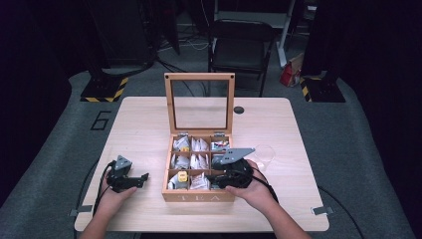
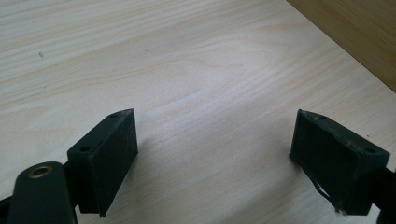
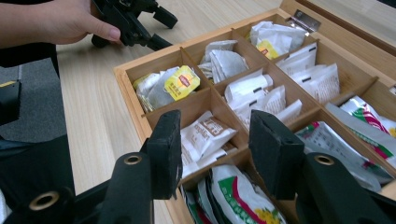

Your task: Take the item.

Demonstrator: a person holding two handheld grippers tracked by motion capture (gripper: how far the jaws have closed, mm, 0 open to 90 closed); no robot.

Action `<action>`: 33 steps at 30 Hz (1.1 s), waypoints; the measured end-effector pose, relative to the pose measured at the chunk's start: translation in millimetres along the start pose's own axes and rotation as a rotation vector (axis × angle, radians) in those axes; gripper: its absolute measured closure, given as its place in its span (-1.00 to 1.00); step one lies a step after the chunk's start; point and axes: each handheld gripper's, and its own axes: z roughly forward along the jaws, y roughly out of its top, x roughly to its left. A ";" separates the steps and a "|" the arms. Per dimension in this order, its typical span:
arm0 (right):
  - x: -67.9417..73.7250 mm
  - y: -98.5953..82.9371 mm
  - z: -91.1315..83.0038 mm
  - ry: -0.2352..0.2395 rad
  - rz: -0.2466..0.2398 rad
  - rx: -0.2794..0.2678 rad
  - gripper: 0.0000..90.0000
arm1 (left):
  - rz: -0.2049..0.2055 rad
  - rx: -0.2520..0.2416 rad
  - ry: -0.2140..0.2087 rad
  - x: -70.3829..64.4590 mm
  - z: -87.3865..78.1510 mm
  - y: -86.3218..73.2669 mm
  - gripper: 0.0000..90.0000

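A wooden tea box [image 1: 199, 196] marked "TEA" stands at the middle of the light wooden table [image 1: 149, 129], near the person's edge, with its glass-paned lid [image 1: 200, 102] raised upright at the far side. The box is the reference for all positions below. Its interior is divided into nine compartments holding tea bags. A yellow-labelled tea bag [image 3: 180, 83] lies in the near-left corner compartment, white paper sachets [image 3: 254, 93] fill the centre compartments, and green-and-red printed packets [image 3: 238, 193] occupy the right column. The right tongs [image 1: 219, 179] are held in the right hand [image 1: 256, 191] over the near-right corner of the box. In the right gripper view their jaws stand partly open above the near-row divider, with a white sachet [image 3: 203, 135] visible in the gap, and they grip nothing. The left tongs [image 1: 134, 180] are held in the left hand [image 1: 117, 196] on the table, well to the left of the box and clear of it. In the left gripper view their jaws are spread wide over bare table surface and are empty, with the box's wooden side wall [image 2: 355, 35] at the upper right.
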 end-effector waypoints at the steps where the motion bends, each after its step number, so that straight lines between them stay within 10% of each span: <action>1: 0.0 0.0 0.0 0.000 0.000 0.000 0.20 | 0.000 0.000 0.000 0.0 0.0 0.0 -0.68; 33: -0.4 23.9 46.6 0.078 -0.059 0.020 0.22 | -0.002 0.001 -0.004 -0.6 -0.6 -0.6 -0.68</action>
